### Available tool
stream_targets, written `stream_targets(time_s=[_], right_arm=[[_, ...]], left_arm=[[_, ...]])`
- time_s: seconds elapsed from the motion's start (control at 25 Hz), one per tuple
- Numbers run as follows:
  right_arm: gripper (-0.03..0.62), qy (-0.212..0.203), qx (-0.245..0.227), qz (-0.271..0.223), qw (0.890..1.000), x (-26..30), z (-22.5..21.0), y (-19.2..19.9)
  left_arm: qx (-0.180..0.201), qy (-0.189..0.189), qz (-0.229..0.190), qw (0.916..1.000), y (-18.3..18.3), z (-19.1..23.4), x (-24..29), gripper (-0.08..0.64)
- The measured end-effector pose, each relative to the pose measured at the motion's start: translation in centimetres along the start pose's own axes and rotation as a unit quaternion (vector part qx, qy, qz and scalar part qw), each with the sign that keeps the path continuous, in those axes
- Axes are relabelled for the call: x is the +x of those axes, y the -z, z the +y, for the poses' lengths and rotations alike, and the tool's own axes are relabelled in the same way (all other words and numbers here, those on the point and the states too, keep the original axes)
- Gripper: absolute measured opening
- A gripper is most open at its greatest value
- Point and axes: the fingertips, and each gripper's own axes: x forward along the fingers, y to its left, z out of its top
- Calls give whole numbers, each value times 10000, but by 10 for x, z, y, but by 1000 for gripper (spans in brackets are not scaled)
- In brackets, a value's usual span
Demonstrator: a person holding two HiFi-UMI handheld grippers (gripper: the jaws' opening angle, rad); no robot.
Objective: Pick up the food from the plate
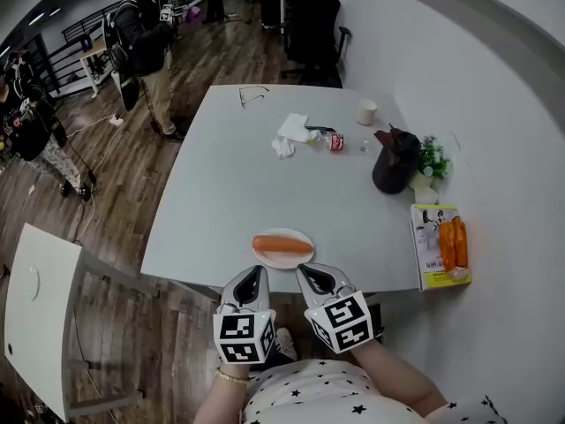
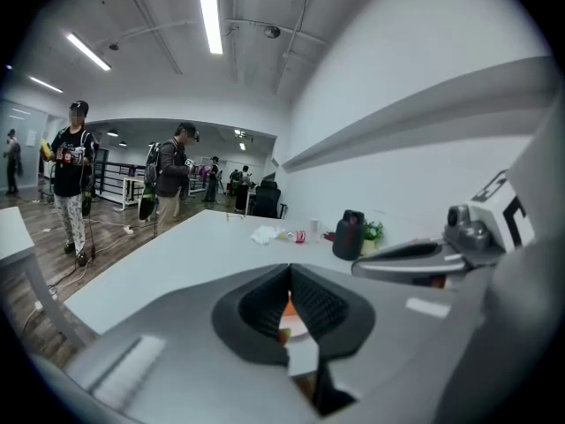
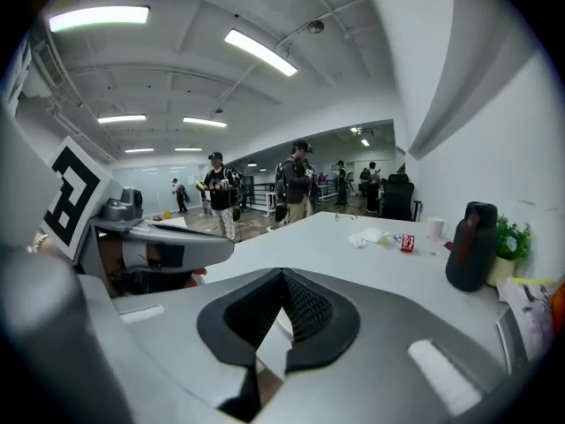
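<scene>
— Hovering both grippers at the near edge of the pale grey table (image 1: 229, 193), side by side, noses pointing forward.
— Where's the food?
— One long orange sausage-shaped piece (image 1: 282, 245), lying flat across the small round white plate (image 1: 305, 236), just ahead of both my tips.
— Fingers?
— On the left gripper (image 1: 257, 270), the black ribbed pads (image 2: 322, 306) are pressed together at the tips. Through the slit under them I catch the plate and a sliver of orange. On the right gripper (image 1: 303, 269), they're pressed tip to tip as well.
— Further back?
— A dark jug (image 1: 395, 159) sits beside a little green plant (image 1: 432, 157). There's also a white cup (image 1: 366, 111), a red can (image 1: 335, 141) and crumpled white tissue (image 1: 291, 129), all well apart from the plate.
</scene>
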Motion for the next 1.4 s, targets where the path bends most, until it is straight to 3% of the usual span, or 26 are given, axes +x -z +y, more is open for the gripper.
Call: stream_targets(time_s=[0.24, 0.36, 0.56, 0.6, 0.64, 0.84, 1.0, 1.08, 1.16, 1.32, 1.4], right_arm=[[-5, -20, -264, 283, 9992, 55, -21, 2], [-5, -347, -1013, 853, 9906, 80, -26, 15], [11, -1129, -2554, 1753, 9441, 121, -32, 43], [134, -1367, -2692, 1947, 9332, 129, -31, 50], [187, -1584, -2791, 2153, 9223, 135, -30, 57], [235, -2166, -3389, 3071, 8625, 164, -33, 90], [231, -2362, -3660, 3474, 8304, 182, -32, 107], [218, -2385, -3663, 3607, 8239, 186, -32, 111], [216, -2357, -3621, 3650, 8247, 189, -32, 111], [213, -2372, -3508, 3603, 8311, 190, -31, 109], [212, -2328, -3321, 3550, 8423, 191, -33, 108]], left_arm=[[-48, 69, 177, 9998, 0, 29, 50, 8], [-26, 93, 276, 9996, 1, 37, 68, 8], [-21, 13, 429, 9991, 3, 44, 86, 8], [-25, -20, 438, 9990, 2, 46, 87, 8], [-30, -53, 439, 9990, 2, 47, 89, 8], [-217, -250, 487, 9983, 6, 57, 92, 8], [-260, -384, 551, 9974, 10, 65, 91, 8], [-272, -442, 551, 9971, 9, 69, 90, 8], [-274, -488, 554, 9969, 9, 72, 89, 8], [-285, -500, 593, 9966, 12, 76, 89, 8], [-264, -488, 618, 9965, 13, 76, 91, 8]])
